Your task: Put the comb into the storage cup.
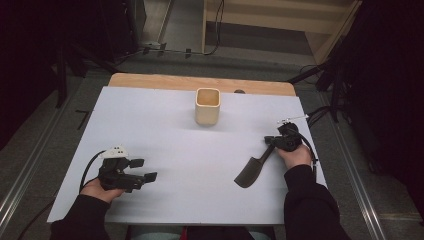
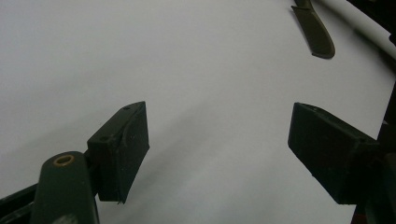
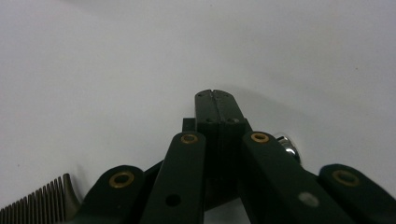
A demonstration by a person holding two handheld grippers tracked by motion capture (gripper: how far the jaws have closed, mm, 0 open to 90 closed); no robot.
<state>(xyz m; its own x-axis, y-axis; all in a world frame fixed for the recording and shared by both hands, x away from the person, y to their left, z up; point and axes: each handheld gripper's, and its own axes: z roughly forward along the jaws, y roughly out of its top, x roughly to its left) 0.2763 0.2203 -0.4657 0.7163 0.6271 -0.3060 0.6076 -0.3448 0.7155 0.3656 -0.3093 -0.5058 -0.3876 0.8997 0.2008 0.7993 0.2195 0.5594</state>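
A dark comb [image 1: 248,172] with a broad toothed end lies slantwise on the right of the white board [image 1: 170,135]. Its thin handle runs up into my right gripper [image 1: 272,141]. In the right gripper view the jaws [image 3: 214,95] are pressed together, with the comb's teeth [image 3: 42,200] showing at lower left and a shiny metal end [image 3: 287,144] at the right, so the comb crosses between them. My left gripper [image 1: 144,169] rests at the front left, open, with nothing between its pads [image 2: 123,144]. The comb [image 2: 317,35] lies far off at the top right of the left gripper view.
A beige square cup [image 1: 207,106] stands upright at the back middle of the board. A strip of the wooden table [image 1: 150,80] shows behind the board. Cables trail from both grippers, and dark stands and floor surround the table.
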